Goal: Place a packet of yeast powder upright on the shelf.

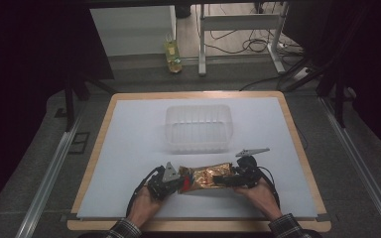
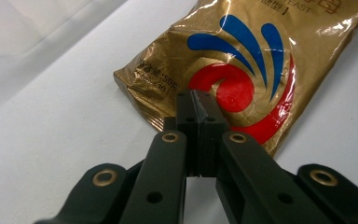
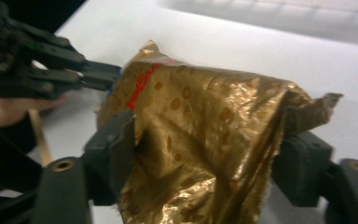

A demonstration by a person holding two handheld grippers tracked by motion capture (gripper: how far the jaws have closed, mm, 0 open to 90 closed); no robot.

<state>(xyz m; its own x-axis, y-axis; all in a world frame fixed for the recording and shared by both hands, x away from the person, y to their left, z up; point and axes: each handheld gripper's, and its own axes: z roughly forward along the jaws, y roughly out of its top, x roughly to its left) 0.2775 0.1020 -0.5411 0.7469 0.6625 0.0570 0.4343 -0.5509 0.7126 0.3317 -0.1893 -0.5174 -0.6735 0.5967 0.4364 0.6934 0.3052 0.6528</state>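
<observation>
A person sits at a table (image 1: 297, 148) covered by a white sheet, forearms in checked sleeves coming in from the near edge, with a pair of tongs in each hand. Between the two hands, close to the near edge, lies a crinkled gold foil snack bag (image 1: 206, 177), stretched lengthwise from one hand to the other.

The left tongs (image 1: 180, 181) pinch one end of the bag. In the left gripper view the left tongs (image 2: 199, 100) have their two black jaws pressed together, with a thin edge of the gold foil snack bag (image 2: 168, 70) caught between them; the bag's face shows a red swirl and blue curved stripes.

The right tongs (image 1: 226, 179) hold the opposite end. In the right gripper view the right tongs (image 3: 209, 154) stand partly open, with the gathered, torn end of the gold foil snack bag (image 3: 205, 121) bunched between the two jaws. Both jaws touch the foil, and the left tongs show in the distance gripping the far corner.

Beyond the bag, near the table's middle, stands a clear plastic container (image 1: 197, 127). A small grey clip (image 1: 252, 150) lies just beyond the right hand (image 1: 262, 196). The left hand (image 1: 143, 203) rests near the table's edge.
</observation>
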